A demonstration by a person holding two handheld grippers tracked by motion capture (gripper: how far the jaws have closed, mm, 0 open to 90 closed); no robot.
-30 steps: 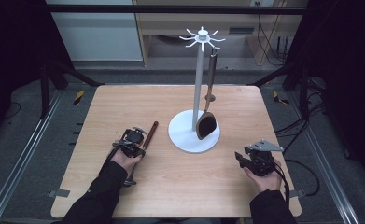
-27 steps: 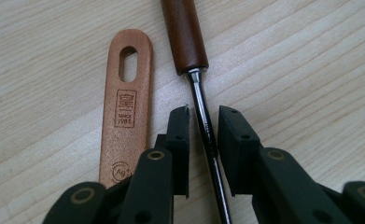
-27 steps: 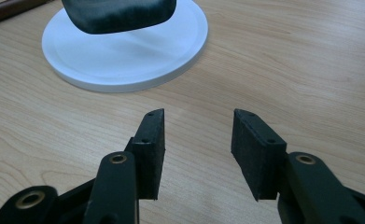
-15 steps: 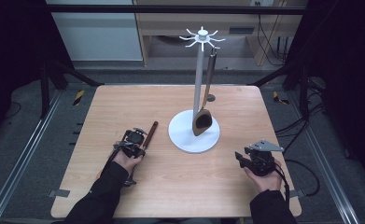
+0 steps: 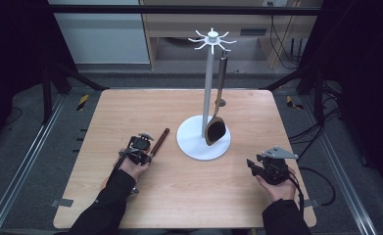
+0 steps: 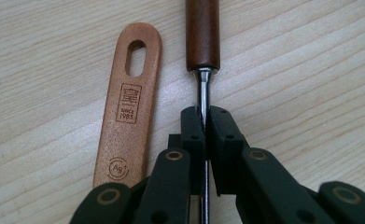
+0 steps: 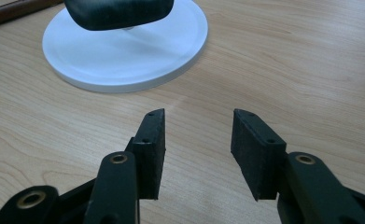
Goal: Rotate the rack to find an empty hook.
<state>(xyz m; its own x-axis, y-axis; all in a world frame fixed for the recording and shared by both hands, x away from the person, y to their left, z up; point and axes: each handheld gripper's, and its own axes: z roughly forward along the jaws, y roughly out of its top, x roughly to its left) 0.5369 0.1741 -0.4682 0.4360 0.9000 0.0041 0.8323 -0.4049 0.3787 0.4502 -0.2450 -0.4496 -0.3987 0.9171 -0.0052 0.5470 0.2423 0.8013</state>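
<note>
Left gripper (image 6: 206, 123) jaws just closed on the utensil's metal shank (image 6: 203, 95), beside a wooden handle (image 6: 129, 105)

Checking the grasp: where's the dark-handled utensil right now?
High view: the dark-handled utensil lies on the table's left half, left of the white stand base. The left gripper is shut on its metal shaft.

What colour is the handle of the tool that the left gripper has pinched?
Dark reddish-brown wood handle above a shiny metal shaft; the left gripper view shows it best.
</note>
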